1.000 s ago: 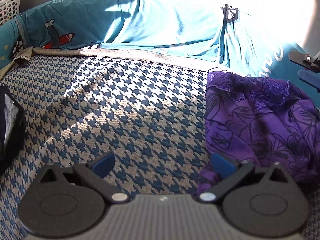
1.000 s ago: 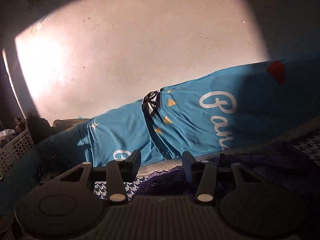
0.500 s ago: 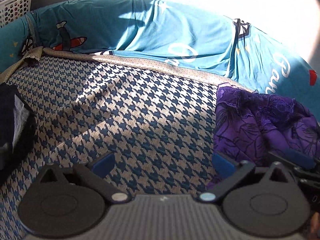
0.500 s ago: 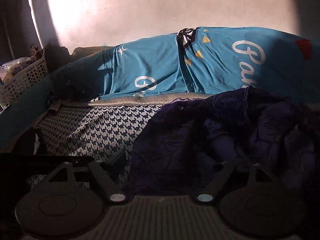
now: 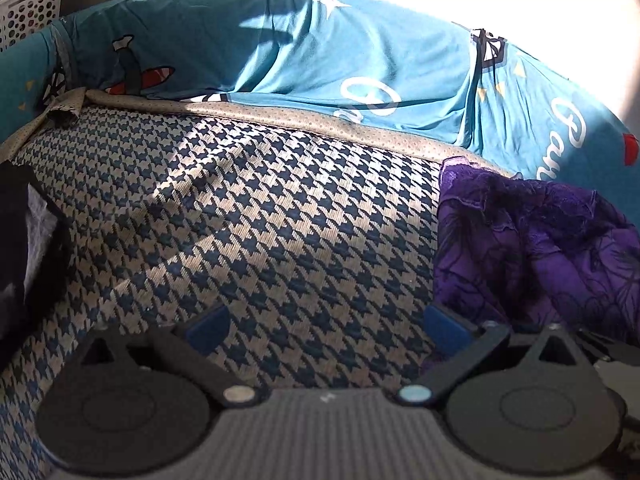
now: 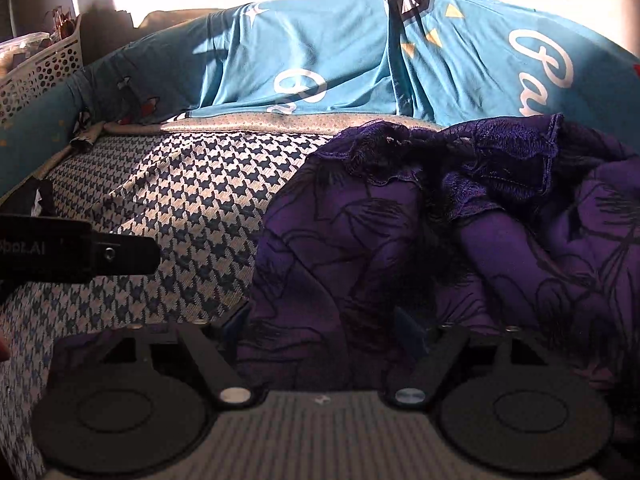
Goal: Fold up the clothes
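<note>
A crumpled purple garment (image 6: 460,248) with dark flower outlines and a lace edge lies on the houndstooth cover (image 6: 200,200); in the left wrist view the purple garment (image 5: 540,248) sits at the right. My right gripper (image 6: 322,332) is low over its near fold. Its jaws are closing, with purple cloth bunched between the blue pads (image 6: 408,326), which do not visibly press it. My left gripper (image 5: 326,324) stands open over the bare houndstooth cover (image 5: 260,220), its right fingertip beside the garment's edge. The left gripper's black body (image 6: 80,256) shows at the right wrist view's left edge.
Teal cushions (image 5: 320,60) with white lettering and a plane print line the back edge. A white perforated basket (image 5: 28,8) stands at the far left corner. A dark item (image 5: 24,248) lies at the left. A sunlit wall rises behind the cushions.
My right gripper tipped down from the wall and cushions and sank onto the purple garment, its jaws wider than before. The left wrist view shifted only slightly.
</note>
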{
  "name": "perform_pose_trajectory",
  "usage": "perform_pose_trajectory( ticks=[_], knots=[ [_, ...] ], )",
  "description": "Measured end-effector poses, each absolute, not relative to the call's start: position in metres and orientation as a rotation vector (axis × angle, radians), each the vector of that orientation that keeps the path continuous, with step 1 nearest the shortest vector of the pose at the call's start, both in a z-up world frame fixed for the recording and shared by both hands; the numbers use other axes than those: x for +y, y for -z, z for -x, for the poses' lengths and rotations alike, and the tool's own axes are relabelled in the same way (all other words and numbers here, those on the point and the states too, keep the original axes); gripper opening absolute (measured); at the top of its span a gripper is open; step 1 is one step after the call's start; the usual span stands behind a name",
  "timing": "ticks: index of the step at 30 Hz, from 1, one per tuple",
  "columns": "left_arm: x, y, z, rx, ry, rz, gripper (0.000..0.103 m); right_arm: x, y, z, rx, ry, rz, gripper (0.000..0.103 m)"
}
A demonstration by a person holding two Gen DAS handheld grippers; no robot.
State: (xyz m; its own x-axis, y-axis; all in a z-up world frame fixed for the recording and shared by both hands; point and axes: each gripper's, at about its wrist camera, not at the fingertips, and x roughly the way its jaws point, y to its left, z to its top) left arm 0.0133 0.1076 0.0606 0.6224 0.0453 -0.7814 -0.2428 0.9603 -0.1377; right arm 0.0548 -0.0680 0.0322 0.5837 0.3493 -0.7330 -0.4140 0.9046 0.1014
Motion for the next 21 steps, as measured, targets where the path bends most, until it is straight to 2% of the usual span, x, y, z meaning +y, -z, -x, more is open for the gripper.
perform_pose_trajectory(
  ticks=[1,3,4,8,16,21],
  knots=[
    [0.108,-0.061,-0.013,0.886,-0.168,0.240,0.103,-0.069,-0.030,-0.058,0.848,-0.435,0.065,0.049],
    [0.110,-0.061,-0.012,0.886,-0.169,0.241,0.103,-0.069,-0.027,-0.064,0.858,-0.419,0.039,0.037],
    [0.111,-0.061,-0.011,0.887,-0.168,0.241,0.103,-0.070,-0.027,-0.065,0.858,-0.411,0.030,0.026],
    [0.116,-0.061,-0.009,0.890,-0.169,0.238,0.103,-0.075,-0.030,-0.073,0.860,-0.402,-0.062,0.014],
    [0.130,-0.063,-0.002,0.882,-0.189,0.254,0.103,-0.072,-0.060,-0.085,0.740,-0.492,-0.290,0.011],
    [0.138,-0.068,0.002,0.858,-0.213,0.236,0.103,-0.074,-0.086,-0.103,0.603,-0.492,-0.448,0.011]
  ],
)
